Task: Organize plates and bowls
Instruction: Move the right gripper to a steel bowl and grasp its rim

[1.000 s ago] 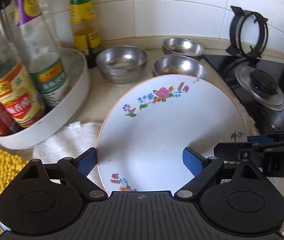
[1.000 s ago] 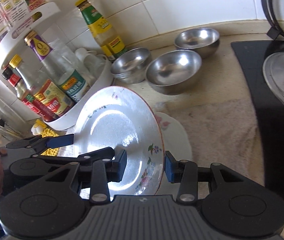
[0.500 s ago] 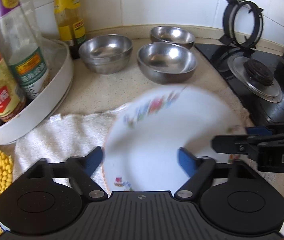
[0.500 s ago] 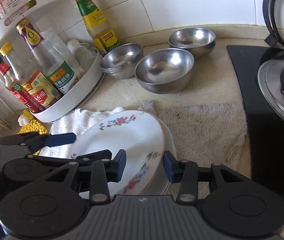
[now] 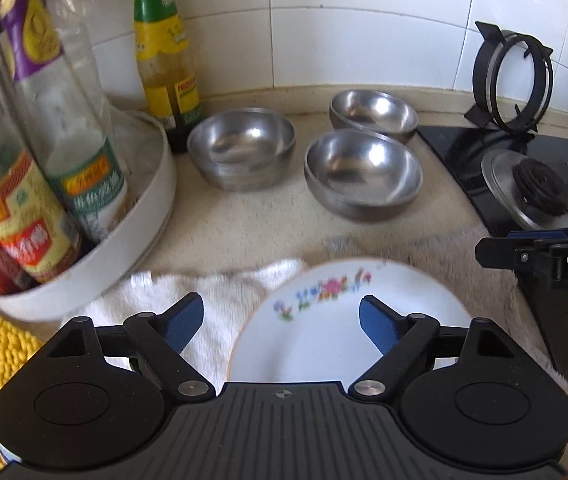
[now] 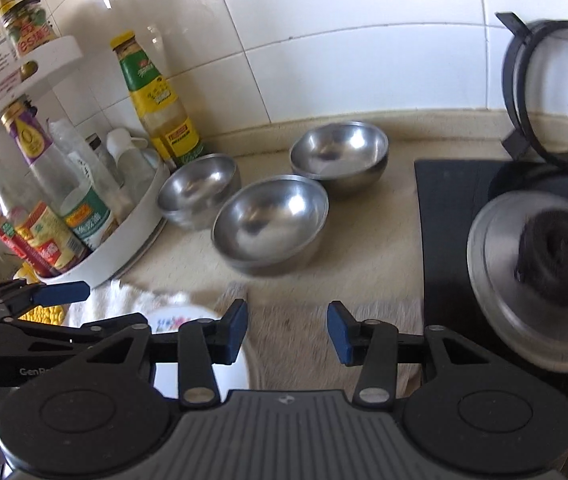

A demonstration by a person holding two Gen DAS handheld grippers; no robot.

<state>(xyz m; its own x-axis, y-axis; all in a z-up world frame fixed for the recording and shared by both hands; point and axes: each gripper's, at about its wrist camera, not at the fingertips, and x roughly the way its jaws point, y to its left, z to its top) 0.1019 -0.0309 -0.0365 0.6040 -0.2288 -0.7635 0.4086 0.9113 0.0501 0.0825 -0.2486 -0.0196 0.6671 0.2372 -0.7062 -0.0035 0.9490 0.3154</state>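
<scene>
Now the floral plate (image 5: 344,320) is laid flat on the towels, partly on the white towel (image 5: 212,300) and partly on the grey towel (image 6: 344,320), probably so that the china is cushioned against the hard counter; whether another plate lies under it cannot be told from the left wrist view. The left gripper (image 5: 282,320) is held above the near part of the plate with its fingers spread wide, and its jaws have just been opening, so nothing is pinched; the plate is seen between the fingers but is not pressed by them. The right gripper (image 6: 288,332) is held beside the plate, over the grey towel, with its fingers apart and nothing between them. Further back, three steel bowls (image 5: 362,174) are left on the counter, close together but not yet nested, which is judged to be the remaining work. At the left, the bottles are kept in a white rack (image 5: 124,240), and the stove (image 6: 464,220) is at the right.
</scene>
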